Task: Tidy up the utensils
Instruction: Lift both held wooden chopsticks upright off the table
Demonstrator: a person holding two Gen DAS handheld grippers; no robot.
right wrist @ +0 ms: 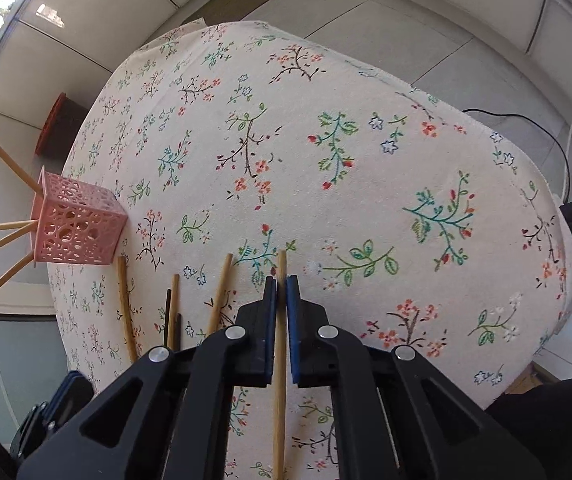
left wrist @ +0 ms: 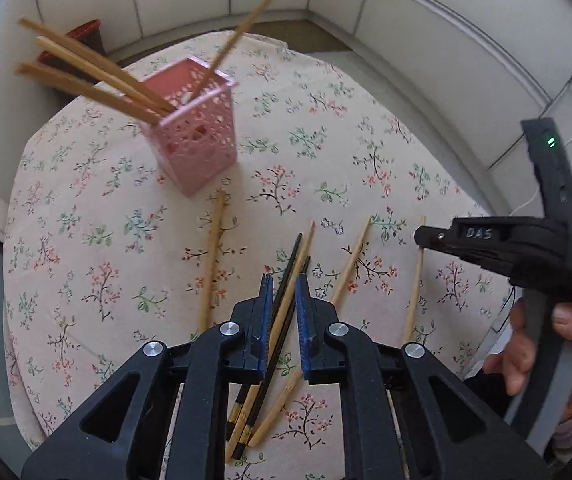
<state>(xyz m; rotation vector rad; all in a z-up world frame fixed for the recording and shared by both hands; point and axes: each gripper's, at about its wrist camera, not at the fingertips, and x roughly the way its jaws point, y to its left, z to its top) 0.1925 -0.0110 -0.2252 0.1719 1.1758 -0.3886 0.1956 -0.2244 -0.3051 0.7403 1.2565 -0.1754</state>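
— What's the biggest thing there?

— The bench (right wrist: 365,184), draped in soft floral cloth, wide bare room on its right side. Then a pink perforated plastic basket (left wrist: 194,132) standing near the left edge, wooden chopsticks (left wrist: 98,76) leaning out of it.

— And the grippers?

— The left gripper (left wrist: 284,300) hangs spread above a dark chopstick (left wrist: 286,280) and a bamboo one (left wrist: 299,264) lying crossed on the cloth. The right gripper (right wrist: 281,300) sits nearly pressed together around a pale round chopstick (right wrist: 280,340); I can't tell if it pinches.

"DAS" on the right claw (left wrist: 425,236)
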